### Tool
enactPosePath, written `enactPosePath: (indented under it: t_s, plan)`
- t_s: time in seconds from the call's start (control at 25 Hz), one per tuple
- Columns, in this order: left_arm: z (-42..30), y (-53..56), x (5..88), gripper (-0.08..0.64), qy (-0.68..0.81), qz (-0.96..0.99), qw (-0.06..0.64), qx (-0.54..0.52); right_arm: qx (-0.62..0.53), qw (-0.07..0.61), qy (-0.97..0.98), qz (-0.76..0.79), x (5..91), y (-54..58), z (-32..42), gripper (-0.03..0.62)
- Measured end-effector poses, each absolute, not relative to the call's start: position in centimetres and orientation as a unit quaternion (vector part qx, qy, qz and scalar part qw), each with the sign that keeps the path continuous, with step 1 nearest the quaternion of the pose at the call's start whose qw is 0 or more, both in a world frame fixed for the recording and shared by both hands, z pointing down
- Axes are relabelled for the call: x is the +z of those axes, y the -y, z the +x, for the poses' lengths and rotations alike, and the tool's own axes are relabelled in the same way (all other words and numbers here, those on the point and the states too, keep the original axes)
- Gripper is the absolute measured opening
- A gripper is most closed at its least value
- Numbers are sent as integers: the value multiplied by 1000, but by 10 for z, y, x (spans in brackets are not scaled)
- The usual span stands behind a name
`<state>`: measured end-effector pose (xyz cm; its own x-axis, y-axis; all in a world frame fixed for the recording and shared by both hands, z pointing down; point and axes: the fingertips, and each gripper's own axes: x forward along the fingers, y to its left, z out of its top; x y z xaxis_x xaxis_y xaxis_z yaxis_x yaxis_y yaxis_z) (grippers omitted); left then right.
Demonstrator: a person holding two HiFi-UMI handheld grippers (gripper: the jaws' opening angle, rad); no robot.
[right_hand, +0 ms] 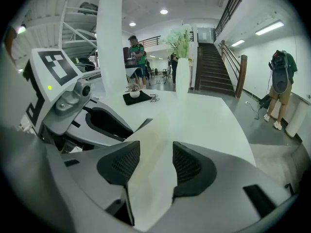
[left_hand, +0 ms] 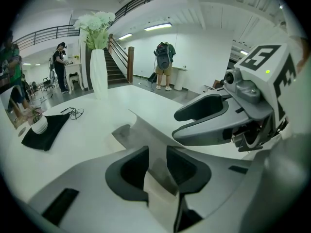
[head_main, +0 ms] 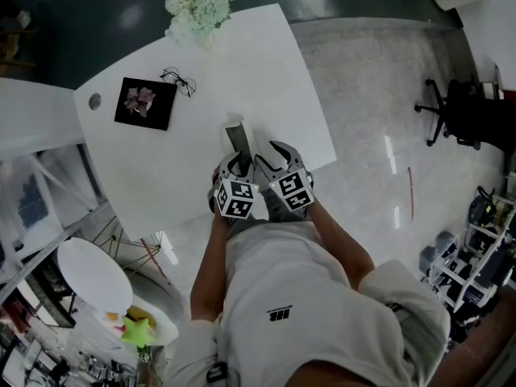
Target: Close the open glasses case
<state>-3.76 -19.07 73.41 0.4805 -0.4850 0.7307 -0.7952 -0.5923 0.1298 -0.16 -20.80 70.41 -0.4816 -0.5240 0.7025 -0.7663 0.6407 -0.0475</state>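
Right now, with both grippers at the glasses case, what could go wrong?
The glasses case sits near the front edge of the table; a pull toward you could slide it off.
The left gripper and right gripper work side by side and may collide.
The glasses lie far across the table, so the case would close empty.

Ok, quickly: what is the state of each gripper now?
Left gripper: closed on the glasses case.
Right gripper: closed on the same glasses case, it seems.
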Motion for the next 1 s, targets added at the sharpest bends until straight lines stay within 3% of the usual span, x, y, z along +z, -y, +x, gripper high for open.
enactPosePath:
  t_s: [1.0]
  plan:
    - [-71,183,742,126,416,808,238,343,174,341,852,356,703,202,-28,212]
